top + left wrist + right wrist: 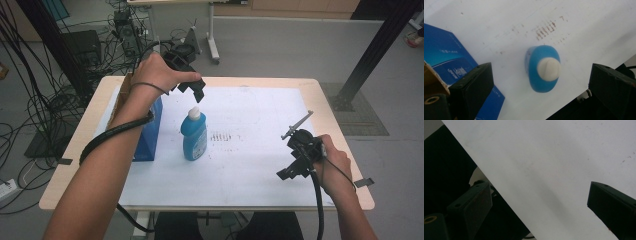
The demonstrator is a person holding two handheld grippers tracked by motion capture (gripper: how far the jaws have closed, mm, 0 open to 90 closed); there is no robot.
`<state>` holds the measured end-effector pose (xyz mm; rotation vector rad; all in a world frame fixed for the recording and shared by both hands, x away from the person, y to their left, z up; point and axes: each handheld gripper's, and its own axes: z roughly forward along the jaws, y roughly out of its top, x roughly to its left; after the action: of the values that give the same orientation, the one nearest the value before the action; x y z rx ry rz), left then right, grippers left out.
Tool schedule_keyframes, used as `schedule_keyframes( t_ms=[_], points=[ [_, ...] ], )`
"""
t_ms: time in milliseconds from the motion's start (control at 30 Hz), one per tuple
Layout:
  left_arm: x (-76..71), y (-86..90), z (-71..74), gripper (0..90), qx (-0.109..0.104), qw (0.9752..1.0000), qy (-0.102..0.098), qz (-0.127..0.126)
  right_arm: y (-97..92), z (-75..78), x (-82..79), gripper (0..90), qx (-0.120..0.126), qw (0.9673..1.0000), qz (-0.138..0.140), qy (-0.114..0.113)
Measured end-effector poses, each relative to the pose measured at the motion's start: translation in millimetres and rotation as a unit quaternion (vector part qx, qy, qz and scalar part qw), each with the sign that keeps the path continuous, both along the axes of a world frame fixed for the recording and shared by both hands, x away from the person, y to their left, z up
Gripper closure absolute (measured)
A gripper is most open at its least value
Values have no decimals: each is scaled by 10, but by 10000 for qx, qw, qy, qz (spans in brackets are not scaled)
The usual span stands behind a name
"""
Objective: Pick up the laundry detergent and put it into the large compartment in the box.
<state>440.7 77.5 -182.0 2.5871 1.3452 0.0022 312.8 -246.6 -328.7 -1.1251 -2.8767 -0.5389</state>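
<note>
A blue bottle [194,136] with a white cap [195,112] stands upright on the white sheet [250,150] that covers the table [327,107], left of the sheet's middle. The left gripper [198,90] hangs just above the cap, apart from it, pointing downward. In the left gripper view the bottle [543,68] is seen from the top, its white cap [548,69] lying between the two black jaws but nearer the right one; the left gripper [539,87] has its jaws spread wide, holding nothing, with bare sheet showing between each jaw and the bottle.

Just to the left of the bottle stands a blue box [150,132], close beside it but not touching; in the left gripper view the same blue box [444,57] lies partly behind the left jaw. A patch of small brown marks [220,136] sits on the sheet just to the right of the bottle.

The right gripper [291,171] is held low over the near right part of the sheet, well apart from the bottle. In the right gripper view the right gripper [540,205] has its jaws spread wide too, empty, above plain white sheet [549,157] near its edge.
</note>
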Motion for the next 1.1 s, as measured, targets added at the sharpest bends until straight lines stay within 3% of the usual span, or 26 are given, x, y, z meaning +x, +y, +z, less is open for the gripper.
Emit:
schedule_keyframes(
  t_ms=[400,1100],
  points=[
    [-62,-75,-65,72,84,9999,-86,-94,-5,-6,-16,54,19,10000,-7,-18],
    [-111,-136,-208,71,174,9997,-34,-171,-3,-5,-52,54,62,10000,0,-29]
  ],
)
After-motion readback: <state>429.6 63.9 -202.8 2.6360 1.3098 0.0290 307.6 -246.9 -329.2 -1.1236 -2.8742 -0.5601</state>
